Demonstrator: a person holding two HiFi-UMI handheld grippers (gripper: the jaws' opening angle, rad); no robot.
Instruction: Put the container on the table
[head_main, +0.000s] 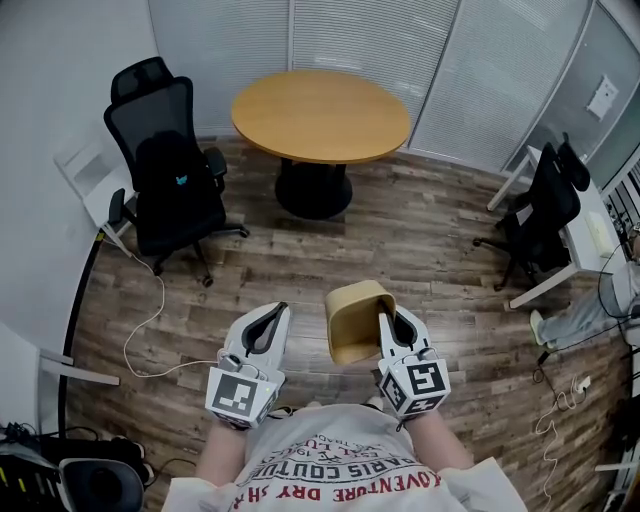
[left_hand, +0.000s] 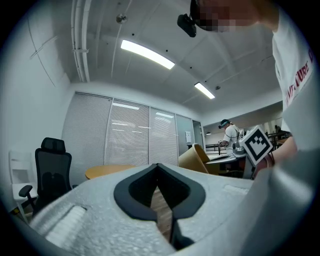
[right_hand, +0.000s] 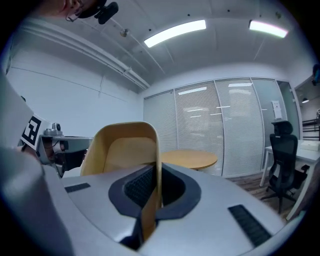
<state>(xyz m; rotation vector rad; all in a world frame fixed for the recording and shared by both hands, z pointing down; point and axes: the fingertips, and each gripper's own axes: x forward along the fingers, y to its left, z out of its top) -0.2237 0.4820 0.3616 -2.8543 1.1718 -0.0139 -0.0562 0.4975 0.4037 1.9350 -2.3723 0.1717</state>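
Observation:
A tan, rounded container (head_main: 355, 322) hangs in the air in front of the person's chest, with my right gripper (head_main: 389, 320) shut on its wall. In the right gripper view the container (right_hand: 122, 150) rises just left of the jaws, and its thin rim is pinched at my right gripper (right_hand: 158, 176). My left gripper (head_main: 271, 320) is held level to the left of the container, shut and with nothing in it; the left gripper view shows its jaws (left_hand: 158, 168) meeting at the tips. The round wooden table (head_main: 320, 115) stands some way ahead on a black base.
A black office chair (head_main: 170, 170) stands left of the table and another chair (head_main: 545, 210) at the right by a white desk (head_main: 575, 250). A white cable (head_main: 150, 320) trails over the wood floor at the left. Another person (left_hand: 231, 134) stands at desks far off.

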